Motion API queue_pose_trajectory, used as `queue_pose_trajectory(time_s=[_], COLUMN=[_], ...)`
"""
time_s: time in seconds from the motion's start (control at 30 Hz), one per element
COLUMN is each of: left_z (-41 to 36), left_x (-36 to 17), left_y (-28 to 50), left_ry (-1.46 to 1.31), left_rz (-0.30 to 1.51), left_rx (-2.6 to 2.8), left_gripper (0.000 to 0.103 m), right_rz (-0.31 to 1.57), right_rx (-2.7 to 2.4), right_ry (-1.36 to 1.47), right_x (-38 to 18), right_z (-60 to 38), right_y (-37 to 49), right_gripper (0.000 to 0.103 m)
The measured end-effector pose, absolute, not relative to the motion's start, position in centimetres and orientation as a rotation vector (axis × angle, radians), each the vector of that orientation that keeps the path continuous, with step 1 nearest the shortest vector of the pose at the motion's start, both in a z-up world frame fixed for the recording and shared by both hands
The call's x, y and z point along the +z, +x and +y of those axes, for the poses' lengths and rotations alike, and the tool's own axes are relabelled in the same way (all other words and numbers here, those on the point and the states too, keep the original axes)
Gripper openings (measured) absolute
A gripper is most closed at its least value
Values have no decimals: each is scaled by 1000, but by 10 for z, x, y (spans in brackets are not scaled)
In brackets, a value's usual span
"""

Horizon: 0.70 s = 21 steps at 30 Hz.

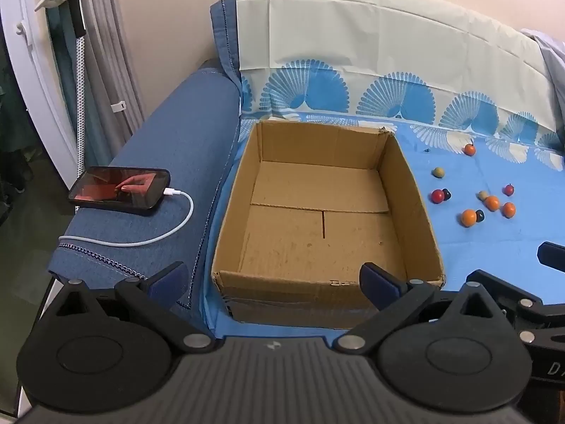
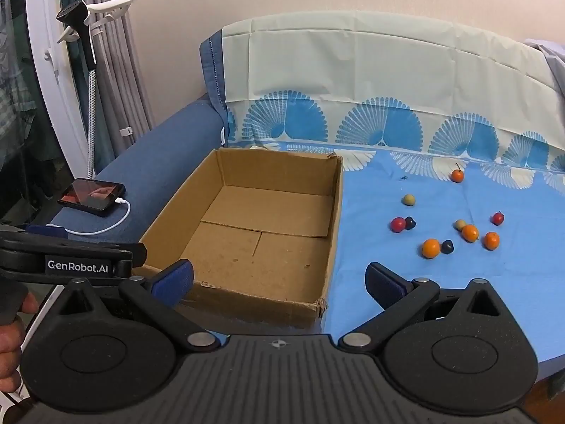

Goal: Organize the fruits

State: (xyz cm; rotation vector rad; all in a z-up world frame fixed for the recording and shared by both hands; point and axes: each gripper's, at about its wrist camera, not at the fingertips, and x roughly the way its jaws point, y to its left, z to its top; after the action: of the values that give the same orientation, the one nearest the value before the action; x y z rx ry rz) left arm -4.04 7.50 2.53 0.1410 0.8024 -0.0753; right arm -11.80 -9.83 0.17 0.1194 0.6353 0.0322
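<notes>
Small fruits (image 2: 431,248), orange, red, dark and pale, are lying scattered on the blue cloth (image 2: 441,300) to the right of the cardboard box (image 2: 332,233), well apart from it. The left gripper (image 1: 273,282) is hovering over the box's near wall, jaws spread wide, gripping nothing. The right gripper (image 2: 279,281) is hanging over the box's near right corner, equally spread. A phone (image 1: 120,188) is lying left of the box on the armrest (image 1: 169,141).

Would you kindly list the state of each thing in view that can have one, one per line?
Cardboard box: open-topped, empty, upright on the blue sheet.
Fruits: loose on the blue sheet beside the box, none inside.
Phone: screen lit, cable plugged in, lying on the sofa arm.
Left hand-held gripper: open, holding nothing.
Right hand-held gripper: open, holding nothing.
</notes>
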Motion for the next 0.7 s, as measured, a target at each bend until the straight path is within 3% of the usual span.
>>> queue_pose_trajectory(time_s=[0.7], left_z=[72], left_x=[15], left_y=[-45], left_ry=[148], left_rz=[815], left_rx=[-72], left_gripper=[103], right_rz=[629], right_rx=[33], right_ry=[131], right_x=[3], right_z=[-100], right_y=[-117], right_gripper=[103])
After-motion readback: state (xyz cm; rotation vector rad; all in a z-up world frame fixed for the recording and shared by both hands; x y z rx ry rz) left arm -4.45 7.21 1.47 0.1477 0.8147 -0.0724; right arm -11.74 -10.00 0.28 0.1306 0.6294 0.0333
